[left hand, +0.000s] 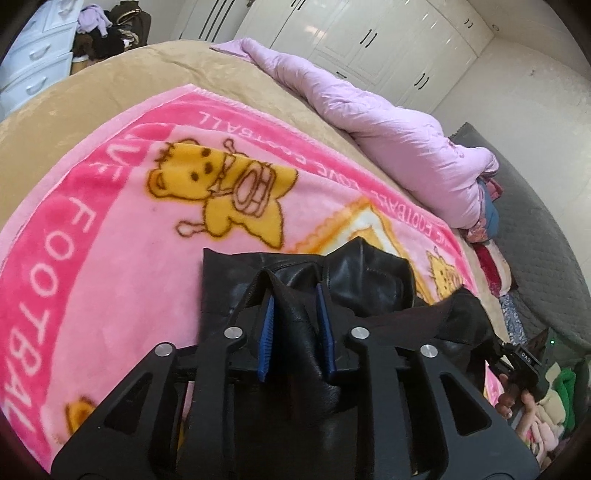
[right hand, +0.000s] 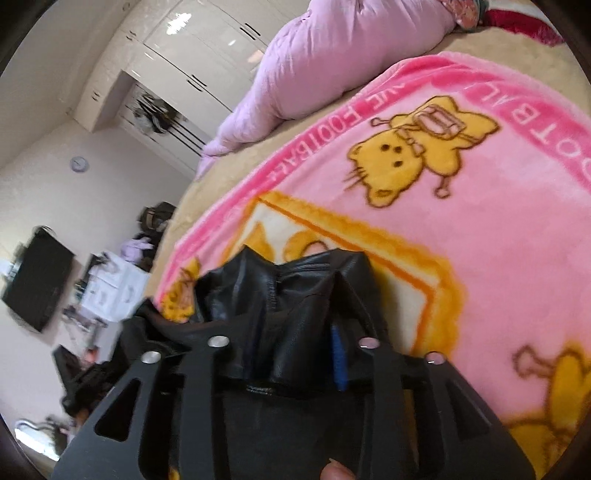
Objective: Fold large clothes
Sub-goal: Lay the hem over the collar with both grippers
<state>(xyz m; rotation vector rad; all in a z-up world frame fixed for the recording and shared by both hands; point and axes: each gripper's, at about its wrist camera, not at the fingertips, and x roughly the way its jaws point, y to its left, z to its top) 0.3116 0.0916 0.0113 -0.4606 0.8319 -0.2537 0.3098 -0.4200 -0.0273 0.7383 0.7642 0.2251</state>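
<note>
Left gripper (left hand: 295, 295): blue pads (left hand: 266, 339) clamped on a bunched fold of black leather jacket (left hand: 364, 273). Right gripper (right hand: 299, 314): fingers pinched on another fold of the same jacket (right hand: 288, 288); one blue pad (right hand: 338, 358) visible, the other hidden by leather. Jacket bunched over the pink cartoon-bear blanket (left hand: 122, 236), at 6 o'clock in both views. Lilac duvet (left hand: 388, 129) at 1 o'clock in the left view, on the tan bedspread (left hand: 122, 85). White wardrobe doors (left hand: 369, 33) at 12 o'clock.
</note>
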